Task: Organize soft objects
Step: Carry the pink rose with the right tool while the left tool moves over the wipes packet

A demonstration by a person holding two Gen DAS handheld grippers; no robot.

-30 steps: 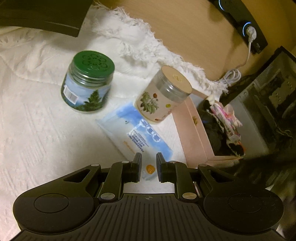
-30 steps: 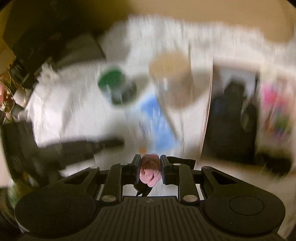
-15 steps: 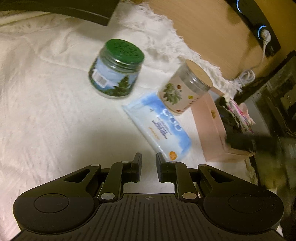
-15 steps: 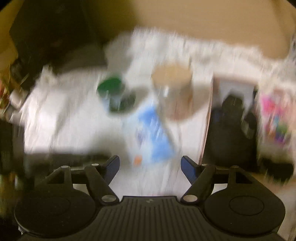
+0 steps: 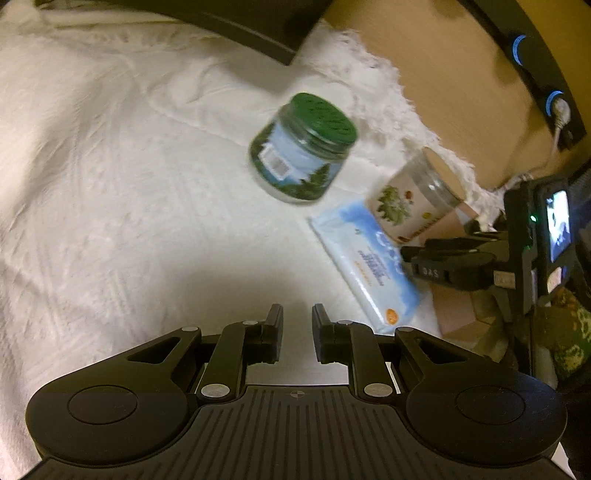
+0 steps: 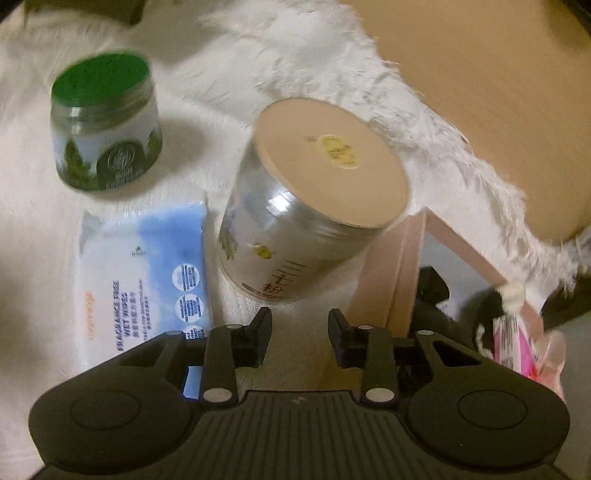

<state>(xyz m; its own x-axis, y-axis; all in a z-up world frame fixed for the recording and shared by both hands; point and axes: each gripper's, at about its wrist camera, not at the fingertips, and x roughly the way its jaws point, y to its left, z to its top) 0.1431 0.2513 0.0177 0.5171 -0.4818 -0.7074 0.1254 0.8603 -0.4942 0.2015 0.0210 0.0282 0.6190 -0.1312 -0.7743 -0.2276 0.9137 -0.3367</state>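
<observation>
A blue-and-white wet wipes pack lies flat on the white cloth, beside a tan-lidded jar. My right gripper hovers low just in front of that jar, between the pack and the pink box. Its jaws are closing and nothing is between them. The box holds dark soft items and a pink packet. My left gripper is shut and empty over bare cloth, short of the wipes pack. The right gripper shows at the right edge of the left wrist view.
A green-lidded jar stands behind the pack on the fringed white cloth. Bare wooden tabletop lies beyond the fringe, with a black power strip at its far edge. A dark flat object borders the cloth at the top.
The right gripper let go of a pink flower-shaped soft thing, opened wide, then narrowed while dropping close to the tan-lidded jar. The left gripper drew away leftward, staying shut.
</observation>
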